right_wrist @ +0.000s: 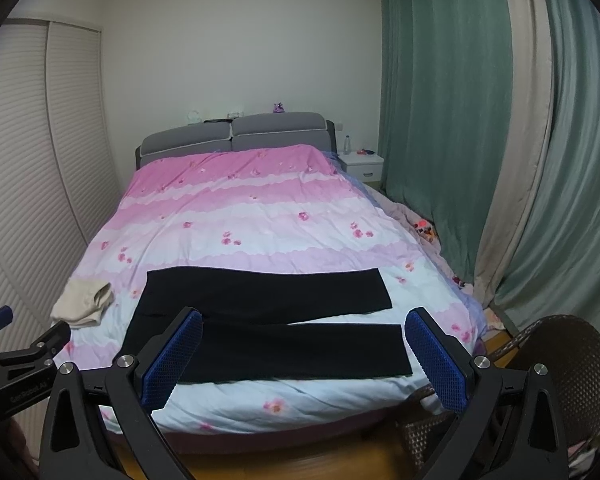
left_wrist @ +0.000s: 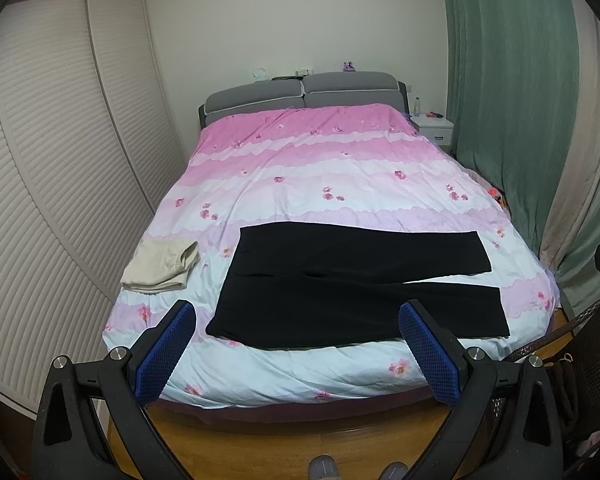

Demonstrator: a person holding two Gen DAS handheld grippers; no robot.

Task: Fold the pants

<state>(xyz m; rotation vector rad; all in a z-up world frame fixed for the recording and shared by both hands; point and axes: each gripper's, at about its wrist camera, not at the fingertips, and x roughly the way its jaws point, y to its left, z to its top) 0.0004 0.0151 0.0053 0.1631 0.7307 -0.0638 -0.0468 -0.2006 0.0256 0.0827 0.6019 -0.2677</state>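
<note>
A pair of black fabric pants lies flat near the foot of a bed with a pink-and-white flowered quilt, legs pointing right. Both the left tool and the right tool hover short of it — blue pads spread wide, holding nothing. A folded beige garment sits left of the waistband.

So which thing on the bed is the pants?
Look at the bed with the pink flowered quilt. Near its foot end lie the black pants, spread flat with both legs pointing toward the green curtain. The beige folded garment beside them is smaller and pale.
</note>
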